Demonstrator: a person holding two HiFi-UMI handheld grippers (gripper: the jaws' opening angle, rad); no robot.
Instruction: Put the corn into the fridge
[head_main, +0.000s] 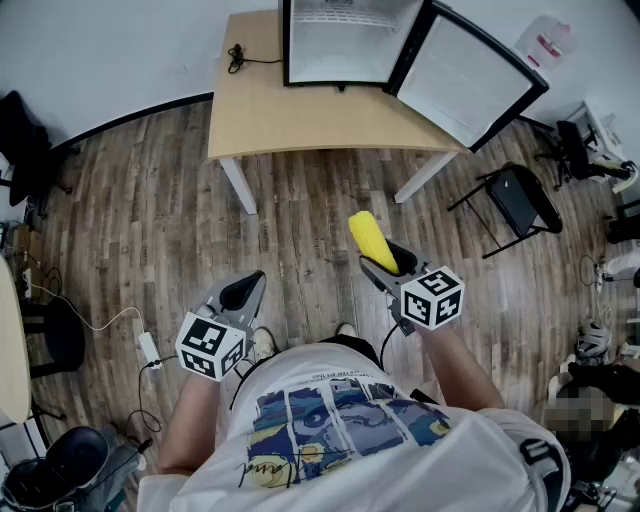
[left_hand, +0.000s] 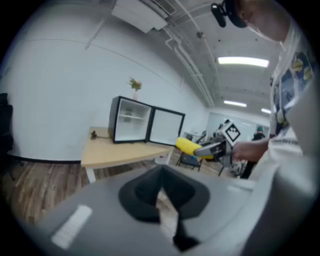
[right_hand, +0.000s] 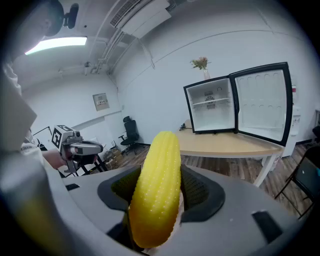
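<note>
The yellow corn (right_hand: 156, 185) is pinched tip-up in the right tongs (head_main: 383, 262), held in the air over the wood floor (head_main: 150, 230), well apart from the desk (head_main: 270, 120). On the desk the fridge (head_main: 345, 40) stands with its door (head_main: 465, 75) swung wide. The left tongs (head_main: 243, 294) are pressed together, empty

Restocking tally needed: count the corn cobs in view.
1. The corn sits clamped in the right gripper, above the floor. None shows in the open fridge, though part of its inside is hidden.
</note>
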